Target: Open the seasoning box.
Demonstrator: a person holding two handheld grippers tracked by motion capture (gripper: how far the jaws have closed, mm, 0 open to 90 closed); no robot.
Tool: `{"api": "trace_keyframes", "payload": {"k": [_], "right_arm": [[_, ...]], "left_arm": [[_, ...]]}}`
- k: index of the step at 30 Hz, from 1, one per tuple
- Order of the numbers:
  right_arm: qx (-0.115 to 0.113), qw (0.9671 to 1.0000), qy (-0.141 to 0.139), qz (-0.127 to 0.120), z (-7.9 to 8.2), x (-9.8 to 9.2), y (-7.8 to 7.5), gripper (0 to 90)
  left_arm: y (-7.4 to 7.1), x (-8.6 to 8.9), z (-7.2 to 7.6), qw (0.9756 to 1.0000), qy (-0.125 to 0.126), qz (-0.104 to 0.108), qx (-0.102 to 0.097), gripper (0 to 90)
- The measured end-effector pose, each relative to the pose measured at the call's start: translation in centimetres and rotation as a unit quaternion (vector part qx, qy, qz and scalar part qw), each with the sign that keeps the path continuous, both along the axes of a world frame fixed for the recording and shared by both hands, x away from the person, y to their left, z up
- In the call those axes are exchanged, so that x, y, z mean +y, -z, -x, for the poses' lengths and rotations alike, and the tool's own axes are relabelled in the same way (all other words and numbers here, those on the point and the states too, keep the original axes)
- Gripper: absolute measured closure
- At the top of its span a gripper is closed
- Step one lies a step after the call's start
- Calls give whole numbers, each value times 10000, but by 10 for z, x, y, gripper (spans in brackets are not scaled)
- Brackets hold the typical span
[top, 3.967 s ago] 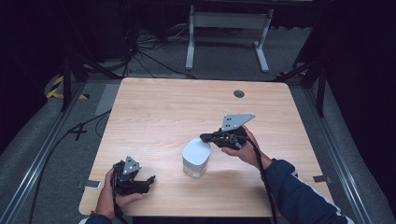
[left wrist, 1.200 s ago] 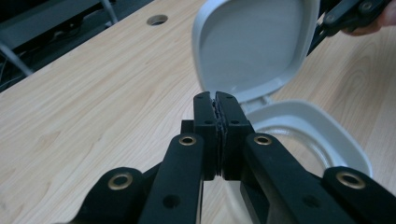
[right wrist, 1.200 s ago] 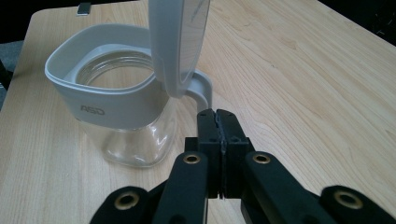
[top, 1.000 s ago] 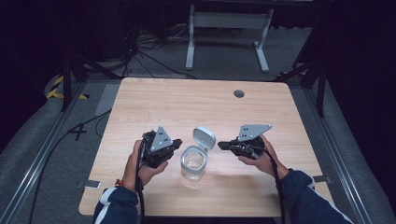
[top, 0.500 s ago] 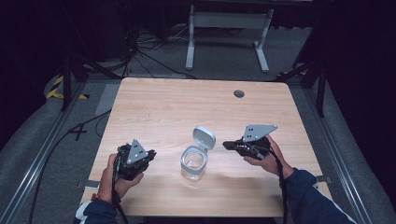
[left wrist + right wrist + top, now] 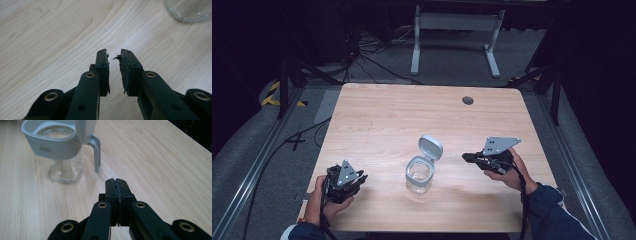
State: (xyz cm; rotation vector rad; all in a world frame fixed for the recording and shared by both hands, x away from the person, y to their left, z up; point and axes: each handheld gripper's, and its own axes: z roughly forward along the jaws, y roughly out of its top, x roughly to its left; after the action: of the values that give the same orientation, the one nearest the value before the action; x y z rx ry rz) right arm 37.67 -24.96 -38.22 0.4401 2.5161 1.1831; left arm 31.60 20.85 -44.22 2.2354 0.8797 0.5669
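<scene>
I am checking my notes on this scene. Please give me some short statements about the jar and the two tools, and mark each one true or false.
1. The jar has its lid flipped open. True.
2. The right tool grips the jar's lid. False: its jaws are shut on nothing, apart from the jar.
3. The left tool has a small gap between its jaws. True; they have just been opening, with nothing between them.
4. The jar lies on its side. False: it stands upright on the table.

Wooden table [image 6: 387,115], open glass jar [image 6: 419,176] standing
</scene>
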Motion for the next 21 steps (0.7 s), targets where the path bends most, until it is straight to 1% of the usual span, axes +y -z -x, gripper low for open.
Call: {"api": "trace_keyframes", "payload": {"k": [3, 4, 5, 6, 7, 8, 10, 11, 12, 13, 14, 15, 16, 17, 18, 19, 20, 21], "right_arm": [[6, 10000, 44, 54, 2, -4, 1, 891], [19, 10000, 63, 65, 2, -6, 2, 890], [-1, 9999, 83, 102, 3, -9, 3, 889], [-5, 9999, 111, 124, 3, -11, 4, 888], [9, 9998, 133, 149, 4, -13, 5, 885], [16, 9997, 152, 164, 4, -16, 6, 880], [46, 9996, 226, 165, 6, -21, 7, 874], [56, 9995, 261, 173, 6, -25, 8, 870], [50, 9994, 281, 206, 7, -28, 9, 865], [68, 9992, 327, 223, 8, -30, 10, 859], [65, 9990, 367, 234, 8, -33, 11, 849], [73, 9988, 410, 274, 9, -38, 13, 843], [82, 9986, 446, 288, 10, -41, 14, 832], [82, 9986, 446, 288, 10, -41, 14, 832], [97, 9983, 490, 298, 10, -44, 16, 810], [104, 9980, 549, 305, 11, -49, 18, 793], [122, 9978, 560, 318, 11, -52, 19, 771], [172, 9975, 610, 304, 12, -56, 21, 739]], "left_arm": [[3, 3, 1, 10000, -21, -27, 43, 748], [4, 5, 2, 9999, -43, -51, 115, 740], [6, 6, 2, 9999, -55, -37, 80, 733], [7, 7, 3, 9999, -89, -21, 110, 721], [9, 9, 3, 9998, -95, -35, 144, 709], [10, 10, 3, 9997, -74, -107, 204, 698], [13, 11, 3, 9997, -102, -81, 199, 672], [14, 12, 3, 9997, -106, -63, 231, 659], [14, 13, 4, 9996, -119, -104, 244, 643], [15, 14, 4, 9996, -114, -52, 235, 630], [15, 16, 4, 9996, -98, -49, 243, 618], [15, 16, 5, 9995, -116, -26, 278, 595], [16, 16, 5, 9996, -88, -39, 273, 578], [16, 16, 5, 9996, -88, -39, 273, 555], [17, 17, 5, 9993, -92, -48, 345, 555], [18, 17, 5, 9994, -72, -56, 340, 531], [19, 18, 6, 9992, -92, -78, 378, 522], [20, 18, 6, 9992, -91, -69, 392, 507]]}}
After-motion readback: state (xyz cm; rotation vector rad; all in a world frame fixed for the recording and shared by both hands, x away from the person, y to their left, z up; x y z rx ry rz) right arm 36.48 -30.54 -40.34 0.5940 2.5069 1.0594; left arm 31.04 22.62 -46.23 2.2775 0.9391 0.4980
